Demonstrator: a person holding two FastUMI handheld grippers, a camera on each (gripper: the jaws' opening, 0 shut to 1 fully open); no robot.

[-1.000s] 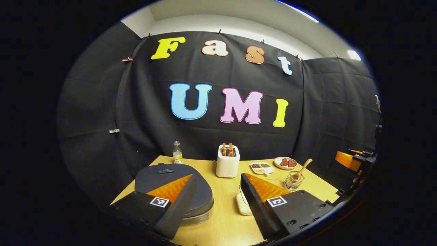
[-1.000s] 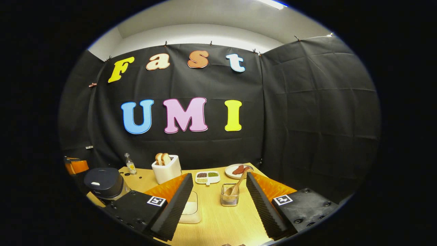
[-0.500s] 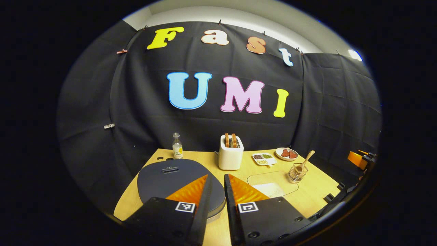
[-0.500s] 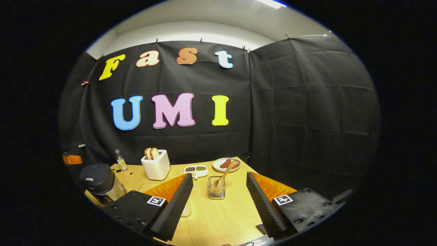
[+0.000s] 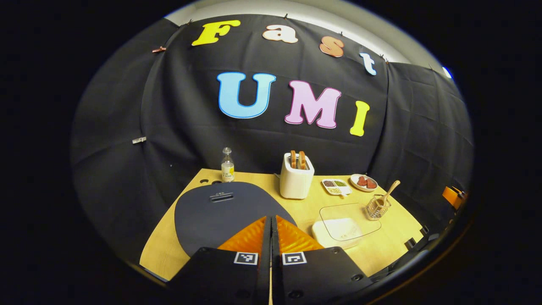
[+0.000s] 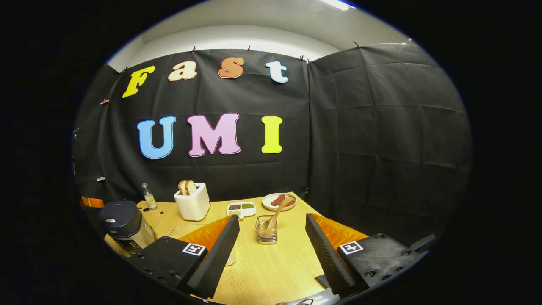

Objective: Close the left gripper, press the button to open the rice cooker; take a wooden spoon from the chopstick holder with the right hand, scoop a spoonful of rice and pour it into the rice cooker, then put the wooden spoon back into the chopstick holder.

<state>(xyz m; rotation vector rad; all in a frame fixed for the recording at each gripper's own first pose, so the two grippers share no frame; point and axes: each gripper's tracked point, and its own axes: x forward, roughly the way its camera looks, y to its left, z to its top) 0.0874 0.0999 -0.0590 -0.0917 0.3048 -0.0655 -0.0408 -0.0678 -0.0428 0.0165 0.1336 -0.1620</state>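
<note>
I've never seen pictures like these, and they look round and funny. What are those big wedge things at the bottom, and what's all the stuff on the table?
Those wedges are the fingers of two hand-held grippers, like big tongs a person carries. A camera rides on each one, so each picture looks out along its own fingers.

In the left gripper view, the left gripper has its two fingers pressed together with nothing between them. It hangs above the dark lid of the rice cooker, which is closed.

In the right gripper view, the right gripper is wide open and holds nothing. Between its fingers, farther off, you see the wire chopstick holder with the wooden spoon leaning in it.

On the yellow table there is also a white toaster with bread, a small bottle, a little divided dish, a plate of food, and a clear-lidded box of rice.
</note>
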